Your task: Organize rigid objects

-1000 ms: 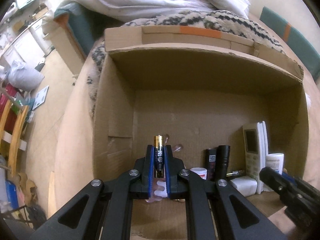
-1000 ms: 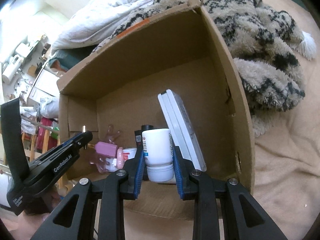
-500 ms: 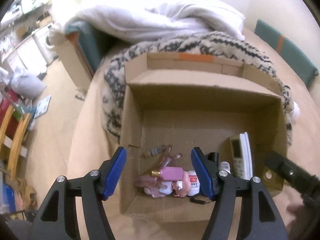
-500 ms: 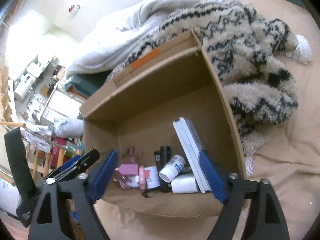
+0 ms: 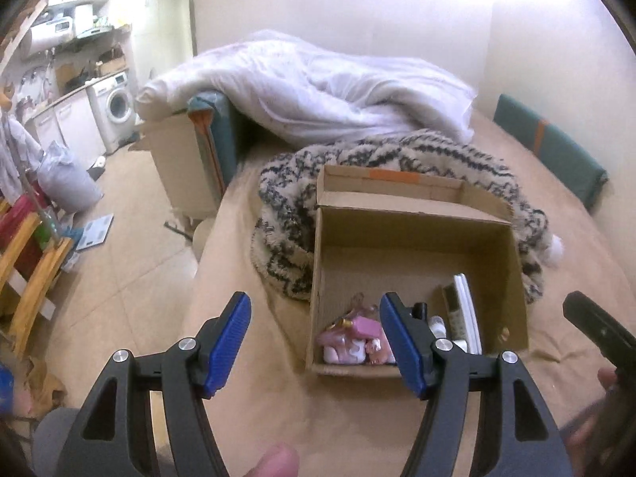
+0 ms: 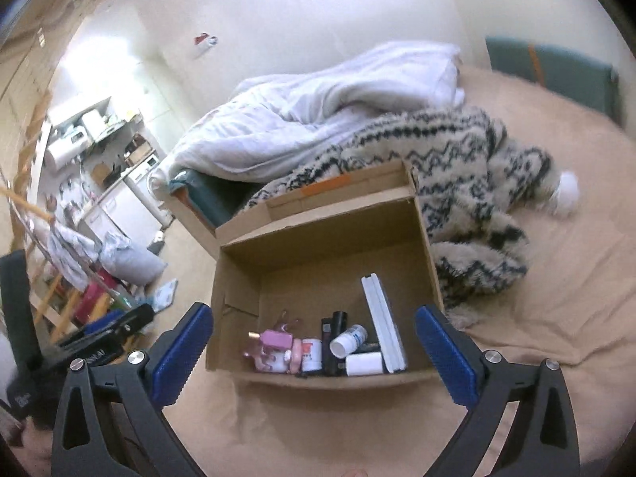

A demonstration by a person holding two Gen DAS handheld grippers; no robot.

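An open cardboard box (image 5: 512, 278) (image 6: 238, 278) sits on the tan bed. Inside lie pink bottles (image 6: 274, 344) (image 5: 359, 328), a white jar with red print (image 6: 312, 353), black tubes (image 6: 334, 332), a white pill bottle on its side (image 6: 349, 340), another white bottle (image 6: 363, 363) and white remotes (image 6: 381, 326) (image 5: 461, 314) leaning at the right wall. My left gripper (image 5: 318, 346) is open and empty, held above and in front of the box. My right gripper (image 6: 314, 357) is open and empty, also back from the box.
A black-and-cream patterned blanket (image 5: 397, 159) (image 6: 457, 159) lies behind and right of the box, with a white duvet (image 5: 318, 83) beyond. The bed edge drops to the floor at left (image 5: 131, 278), where wooden chairs (image 5: 28, 270) and bags stand.
Both grippers opened: the left released the battery, the right the white pill bottle, into the box. Both pulled up and back, so the whole box now shows.
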